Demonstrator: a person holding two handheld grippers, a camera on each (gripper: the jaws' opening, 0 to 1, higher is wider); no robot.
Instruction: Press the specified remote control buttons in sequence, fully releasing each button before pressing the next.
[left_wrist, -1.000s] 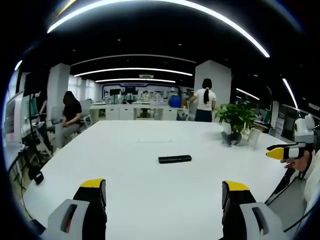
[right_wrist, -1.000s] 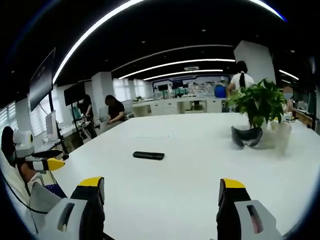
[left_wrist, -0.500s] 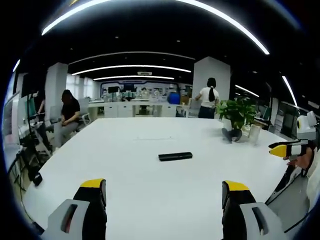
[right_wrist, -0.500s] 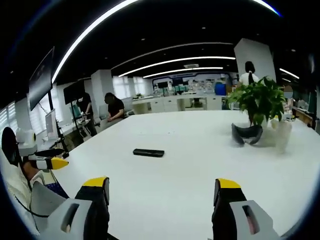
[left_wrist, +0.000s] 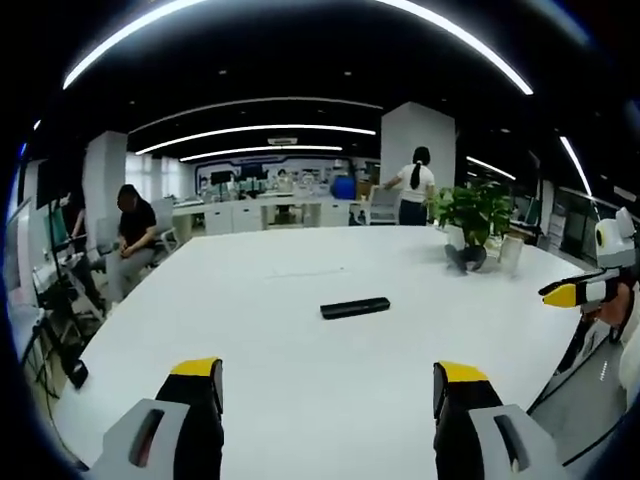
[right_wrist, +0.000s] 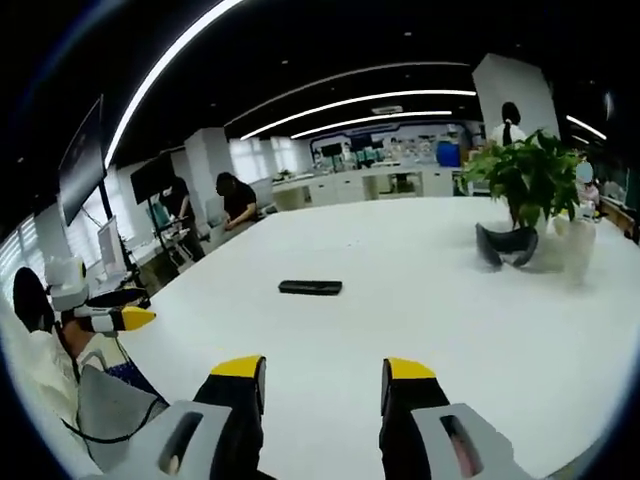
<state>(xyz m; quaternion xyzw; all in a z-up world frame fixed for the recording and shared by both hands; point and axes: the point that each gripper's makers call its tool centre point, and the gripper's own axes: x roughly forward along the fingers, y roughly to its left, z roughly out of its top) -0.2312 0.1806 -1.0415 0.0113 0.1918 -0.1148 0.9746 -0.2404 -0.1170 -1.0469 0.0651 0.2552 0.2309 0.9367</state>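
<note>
Left gripper view: left claw (left_wrist: 328, 385) spread wide, holding nothing, above the near worktop (left_wrist: 250, 330). Remote (left_wrist: 355, 308) lies flat mid-worktop, well apart from it. No press begun, by the look; whole sequence left.

Right gripper view: right claw (right_wrist: 324, 382) part open, empty. Remote (right_wrist: 310, 288) untouched ahead. No readable writing.

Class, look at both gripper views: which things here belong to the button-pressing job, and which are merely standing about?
Belongs to the job:
- remote control, flat on the white table
- left claw, open
- right claw, jaws apart, narrower

Just about:
- potted plant
- dark curved object at its base
- seated person
- standing person
</note>
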